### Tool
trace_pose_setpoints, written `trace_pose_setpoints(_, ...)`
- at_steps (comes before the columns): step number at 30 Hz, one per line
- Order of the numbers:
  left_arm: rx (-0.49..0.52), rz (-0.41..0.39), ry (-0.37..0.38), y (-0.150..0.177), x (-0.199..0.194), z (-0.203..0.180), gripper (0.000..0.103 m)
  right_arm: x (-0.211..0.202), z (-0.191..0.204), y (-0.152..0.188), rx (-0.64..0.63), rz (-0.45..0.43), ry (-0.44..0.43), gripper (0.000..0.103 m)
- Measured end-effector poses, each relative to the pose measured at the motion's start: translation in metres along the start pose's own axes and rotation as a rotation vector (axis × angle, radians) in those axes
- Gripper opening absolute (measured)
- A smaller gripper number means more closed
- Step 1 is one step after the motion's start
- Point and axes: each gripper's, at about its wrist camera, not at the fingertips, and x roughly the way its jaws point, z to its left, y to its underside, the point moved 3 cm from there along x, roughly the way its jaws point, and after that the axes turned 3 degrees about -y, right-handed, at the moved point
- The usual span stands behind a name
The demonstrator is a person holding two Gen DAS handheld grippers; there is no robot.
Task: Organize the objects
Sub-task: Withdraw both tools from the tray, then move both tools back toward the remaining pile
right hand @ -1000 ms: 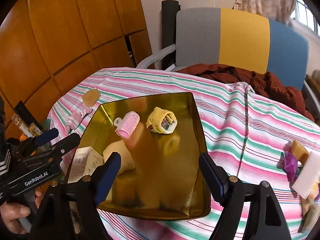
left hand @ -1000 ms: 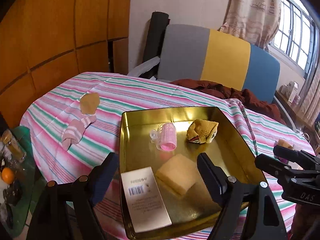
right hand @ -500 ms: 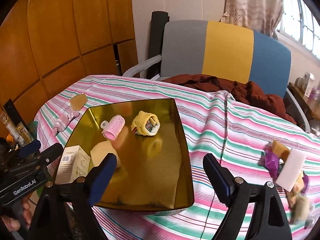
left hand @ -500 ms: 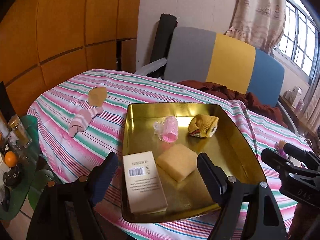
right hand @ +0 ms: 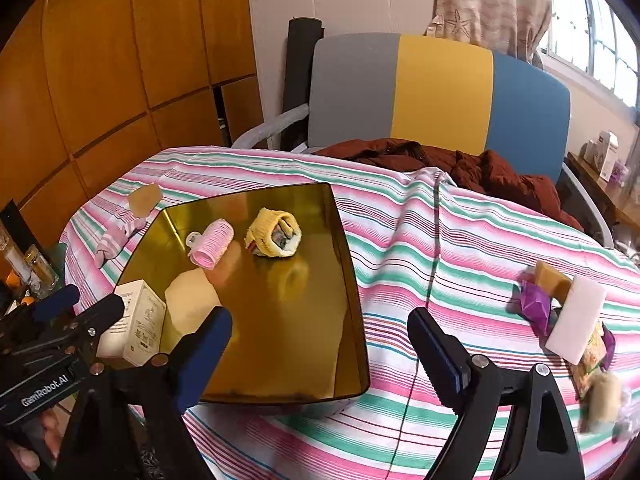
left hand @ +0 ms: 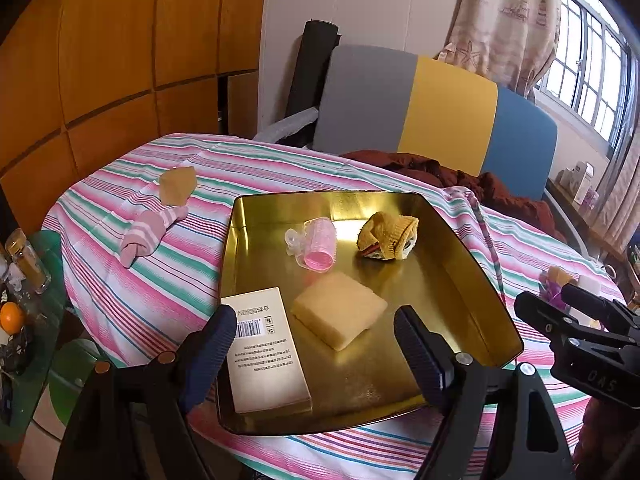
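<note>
Both grippers spread wide, nothing pinched — left gripper [left hand: 314,350] above the gold tray's [left hand: 472,280] near edge, right gripper [right hand: 320,350] over the tray's right rim. In the tray: white box [left hand: 266,354], yellow sponge [left hand: 338,314], pink roller [left hand: 318,242], rolled yellow sock [left hand: 388,236]. Pink sock [left hand: 150,232] on the striped cloth [right hand: 460,248] — left of the tray.

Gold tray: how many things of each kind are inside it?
In the gold tray:
Pink hair roller: 1
Yellow rolled sock: 1
Yellow sponge: 1
White box: 1
Total: 4
</note>
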Motion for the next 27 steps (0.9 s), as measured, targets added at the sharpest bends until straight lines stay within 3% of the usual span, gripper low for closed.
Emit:
trace_pose_setpoints(14, 0.048, 0.008, 0.090, -0.002, 0.000, -0.021, 0.082, -0.007, -0.038, 0.009, 0.046, -0.001, 0.069, 0.094)
trace_pose_setpoints(27, 0.120, 0.026, 0.196, -0.006, -0.002, -0.056, 0.083, -0.024, -0.129, 0.032, 0.155, 0.046, 0.205, 0.096)
